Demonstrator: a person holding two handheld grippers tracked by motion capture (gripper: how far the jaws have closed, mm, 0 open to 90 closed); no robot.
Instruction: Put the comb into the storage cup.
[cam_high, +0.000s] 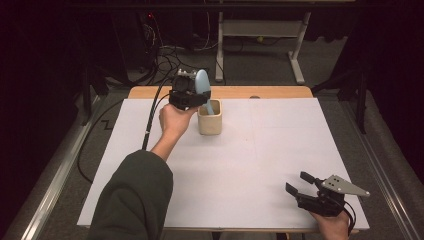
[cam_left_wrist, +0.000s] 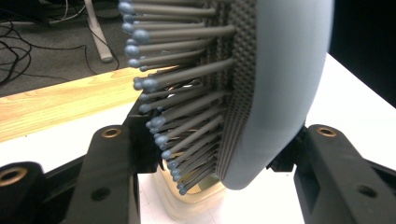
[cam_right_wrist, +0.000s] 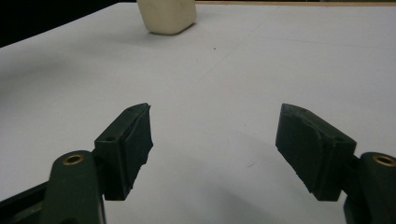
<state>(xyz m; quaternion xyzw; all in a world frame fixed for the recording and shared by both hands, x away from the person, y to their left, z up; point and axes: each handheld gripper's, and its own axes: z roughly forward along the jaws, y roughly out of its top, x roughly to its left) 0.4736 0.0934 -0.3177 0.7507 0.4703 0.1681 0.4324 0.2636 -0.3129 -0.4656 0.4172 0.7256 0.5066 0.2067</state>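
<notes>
The left gripper (cam_high: 192, 95) has its jaws clamped on the brush (cam_left_wrist: 275, 88), handle already inside the cup (cam_high: 209, 123) below them. Next, they should probably lower and release. The right gripper (cam_right_wrist: 215, 149) rests with jaws apart.

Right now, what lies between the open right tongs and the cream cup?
Nothing: in the right gripper view, bare white table runs from the right tongs to the cup.

A pale blue hairbrush (cam_high: 202, 85) with grey ball-tipped bristles stands nearly upright, handle down inside a cream, square-sided cup (cam_high: 209, 123) that sits on the white table sheet near the far edge, left of centre; how deep the handle reaches is hidden, probably near the bottom.
</notes>
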